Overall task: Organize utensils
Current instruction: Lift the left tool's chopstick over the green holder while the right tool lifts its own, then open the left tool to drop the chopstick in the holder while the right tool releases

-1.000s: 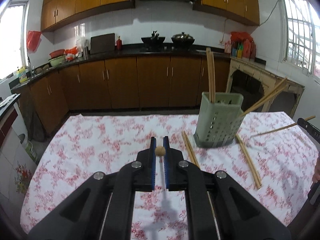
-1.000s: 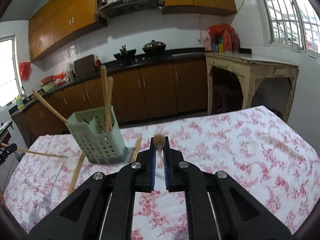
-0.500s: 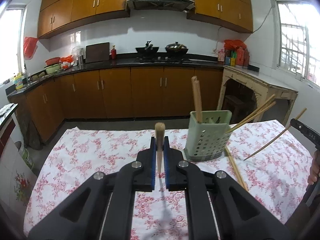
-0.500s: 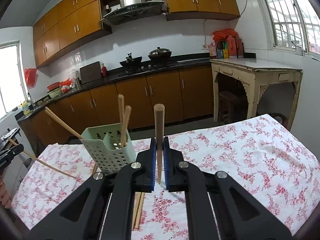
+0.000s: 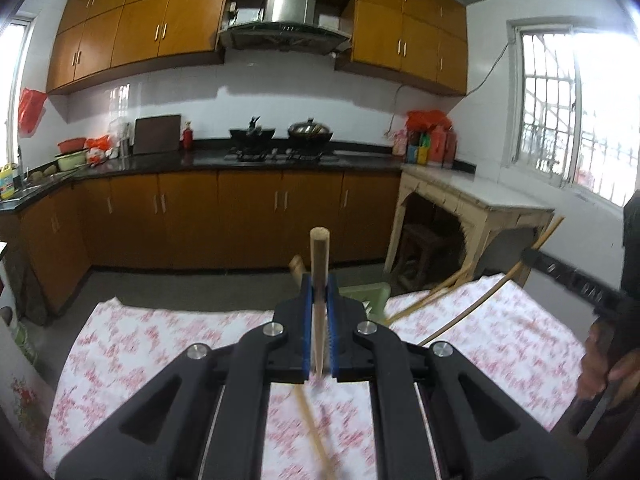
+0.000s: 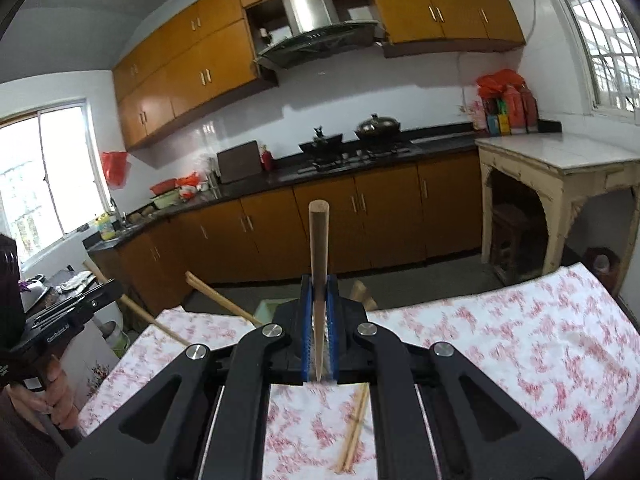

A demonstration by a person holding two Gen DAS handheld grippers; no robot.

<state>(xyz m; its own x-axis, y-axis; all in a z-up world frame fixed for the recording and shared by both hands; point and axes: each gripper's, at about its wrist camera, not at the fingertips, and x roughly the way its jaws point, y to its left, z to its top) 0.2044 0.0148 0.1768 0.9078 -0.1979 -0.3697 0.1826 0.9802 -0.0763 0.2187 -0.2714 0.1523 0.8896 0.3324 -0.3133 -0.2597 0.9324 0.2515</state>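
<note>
A: Chopstick (image 5: 319, 276) at frame centre of the left view: who holds it?
B: The left gripper (image 5: 319, 312), jaws clenched on it, tip up. The right gripper (image 6: 319, 312) pinches a second chopstick (image 6: 319, 264) likewise.
A: The holder?
B: The green utensil holder (image 5: 370, 296) peeks from behind the left gripper, on the floral counter (image 5: 132, 344).

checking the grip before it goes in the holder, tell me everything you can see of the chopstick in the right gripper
The chopstick is a plain, light wooden stick with a thick, blunt, round top end that tapers to a thin tip at the bottom. It stands nearly upright, clamped between the blue pads of the shut right gripper, which touch its lower part on both sides. Its top rises well above the fingers, and its tip ends just below the pads, clear of the floral tablecloth.
</note>
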